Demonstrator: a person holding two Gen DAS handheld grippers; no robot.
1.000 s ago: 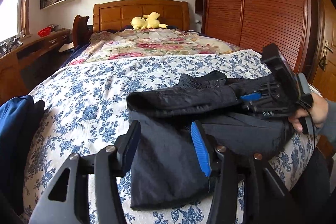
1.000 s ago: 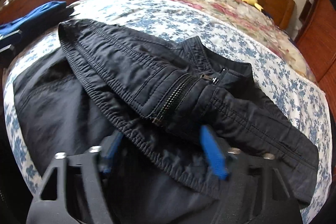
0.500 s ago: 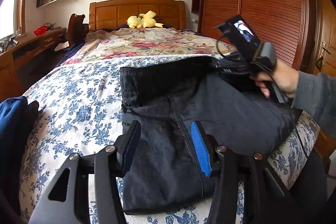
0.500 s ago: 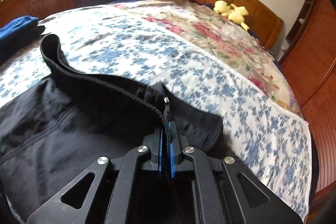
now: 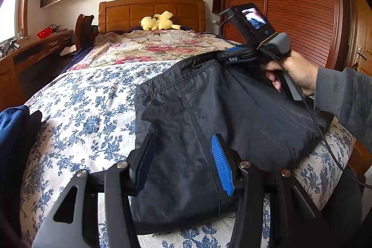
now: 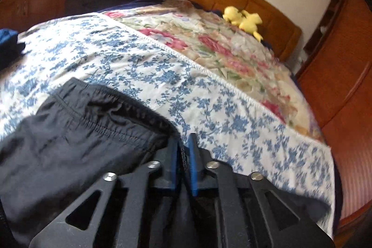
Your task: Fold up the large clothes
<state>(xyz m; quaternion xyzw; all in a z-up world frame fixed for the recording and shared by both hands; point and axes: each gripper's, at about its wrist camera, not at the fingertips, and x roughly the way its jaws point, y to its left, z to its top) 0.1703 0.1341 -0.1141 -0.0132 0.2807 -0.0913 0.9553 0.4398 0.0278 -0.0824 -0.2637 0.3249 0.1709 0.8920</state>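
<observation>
A black jacket point(image 5: 209, 113) lies spread on the blue-flowered bedspread point(image 5: 88, 104) near the bed's foot. My left gripper point(image 5: 183, 164) is open, its fingers hovering over the jacket's near part, holding nothing. My right gripper point(image 6: 182, 155) is shut on the jacket's elastic hem edge point(image 6: 111, 117) and holds that edge lifted toward the headboard side. It also shows in the left wrist view point(image 5: 232, 55), hand-held at the jacket's far right corner.
A folded blue garment point(image 5: 11, 131) lies at the bed's left edge. A yellow plush toy point(image 5: 158, 21) sits by the wooden headboard point(image 5: 151, 11). A wooden desk point(image 5: 34, 50) stands left, a wardrobe point(image 5: 290, 4) right.
The right gripper closed on the jacket's hem and pulled the folded-over layer open toward the headboard, spreading the jacket flat. The left gripper stayed open in place.
</observation>
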